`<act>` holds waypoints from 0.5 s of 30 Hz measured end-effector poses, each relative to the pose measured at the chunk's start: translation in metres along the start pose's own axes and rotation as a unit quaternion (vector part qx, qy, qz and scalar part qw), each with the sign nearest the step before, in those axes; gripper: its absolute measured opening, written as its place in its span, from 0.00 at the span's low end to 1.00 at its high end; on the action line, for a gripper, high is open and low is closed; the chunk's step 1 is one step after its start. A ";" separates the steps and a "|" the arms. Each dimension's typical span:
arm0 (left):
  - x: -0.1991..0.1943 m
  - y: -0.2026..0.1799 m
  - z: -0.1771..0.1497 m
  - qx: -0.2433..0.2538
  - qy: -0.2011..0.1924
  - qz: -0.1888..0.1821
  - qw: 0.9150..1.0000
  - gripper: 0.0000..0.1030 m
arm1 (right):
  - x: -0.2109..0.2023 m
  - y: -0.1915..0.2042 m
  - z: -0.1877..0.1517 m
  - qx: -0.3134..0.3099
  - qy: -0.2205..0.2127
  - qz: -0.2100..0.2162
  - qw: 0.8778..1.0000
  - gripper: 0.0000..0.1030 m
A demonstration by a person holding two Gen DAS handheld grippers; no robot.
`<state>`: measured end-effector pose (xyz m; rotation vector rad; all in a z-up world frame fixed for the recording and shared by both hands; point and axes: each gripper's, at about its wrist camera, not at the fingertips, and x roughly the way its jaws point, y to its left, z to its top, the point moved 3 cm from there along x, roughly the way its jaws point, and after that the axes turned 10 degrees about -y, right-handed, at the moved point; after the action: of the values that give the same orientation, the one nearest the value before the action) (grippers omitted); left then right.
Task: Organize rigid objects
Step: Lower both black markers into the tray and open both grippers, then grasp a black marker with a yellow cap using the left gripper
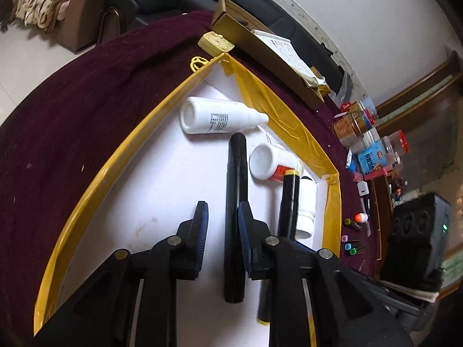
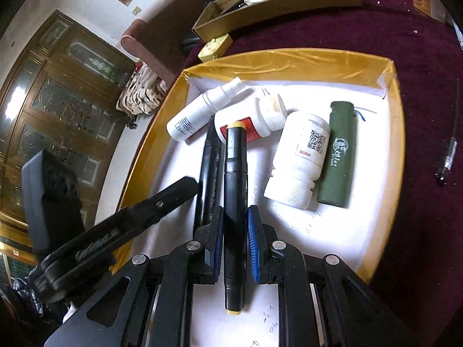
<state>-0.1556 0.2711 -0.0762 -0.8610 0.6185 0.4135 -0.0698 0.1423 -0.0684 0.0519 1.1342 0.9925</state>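
A yellow-rimmed white tray (image 1: 95,185) (image 2: 289,63) lies on a dark red cloth. In it lie a white spray bottle (image 1: 214,115) (image 2: 199,112), a white bottle with a red label (image 1: 269,163) (image 2: 254,118), a white pill bottle (image 1: 306,202) (image 2: 301,156), a green tube (image 2: 338,153), a plain black marker (image 1: 235,211) (image 2: 207,167) and a black marker with yellow ends (image 1: 289,202) (image 2: 235,202). My left gripper (image 1: 222,217) is open, its jaws either side of the plain black marker. My right gripper (image 2: 235,222) is shut on the yellow-ended marker.
A cardboard box (image 1: 260,49) (image 2: 277,8) with papers and a small gold tin (image 1: 215,43) (image 2: 215,47) lie beyond the tray. Jars, packets and small coloured clips (image 1: 351,243) crowd the table's right side. A pen (image 2: 448,153) lies on the cloth right of the tray.
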 end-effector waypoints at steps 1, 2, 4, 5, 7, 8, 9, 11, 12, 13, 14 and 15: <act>-0.002 -0.001 -0.003 0.002 0.000 0.000 1.000 0.19 | 0.001 0.001 -0.001 -0.002 0.002 0.001 1.000 0.14; -0.003 -0.002 -0.004 0.006 0.001 0.000 1.000 0.22 | 0.002 0.003 -0.001 -0.004 0.005 0.003 1.000 0.14; -0.006 -0.006 -0.008 0.012 0.000 -0.002 1.000 0.28 | 0.006 0.004 -0.003 -0.002 0.017 0.014 1.000 0.14; -0.007 -0.007 -0.009 0.012 -0.002 -0.003 1.000 0.30 | 0.008 0.005 -0.005 0.003 0.026 0.024 0.999 0.15; -0.008 -0.006 -0.010 0.002 -0.004 -0.006 1.000 0.35 | 0.007 0.005 -0.005 0.013 0.024 0.033 0.999 0.15; -0.009 -0.006 -0.009 -0.003 -0.004 -0.009 1.000 0.42 | 0.003 0.005 -0.006 0.013 0.022 0.034 0.999 0.15; -0.010 -0.006 -0.009 -0.007 -0.003 -0.009 1.000 0.45 | -0.001 0.005 -0.006 0.009 0.018 0.035 0.999 0.15; -0.017 -0.010 -0.011 -0.006 -0.009 -0.012 1.000 0.48 | -0.019 0.004 -0.004 -0.009 -0.006 0.028 1.000 0.17; -0.020 -0.014 -0.012 0.000 -0.013 -0.015 1.000 0.48 | -0.029 0.003 -0.004 -0.018 -0.019 0.025 0.999 0.18; -0.024 -0.019 -0.013 0.008 -0.017 -0.015 1.000 0.48 | -0.041 0.001 -0.004 -0.026 -0.035 0.021 0.999 0.20; -0.029 -0.023 -0.015 0.015 -0.022 -0.015 1.000 0.48 | -0.055 -0.002 -0.004 -0.034 -0.053 0.018 0.998 0.21; -0.033 -0.029 -0.016 0.023 -0.026 -0.019 0.999 0.48 | -0.072 -0.007 -0.004 -0.042 -0.078 0.014 0.996 0.22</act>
<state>-0.1693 0.2380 -0.0453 -0.8148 0.5599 0.3847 -0.0731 0.0874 -0.0207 0.0765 0.9509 1.0428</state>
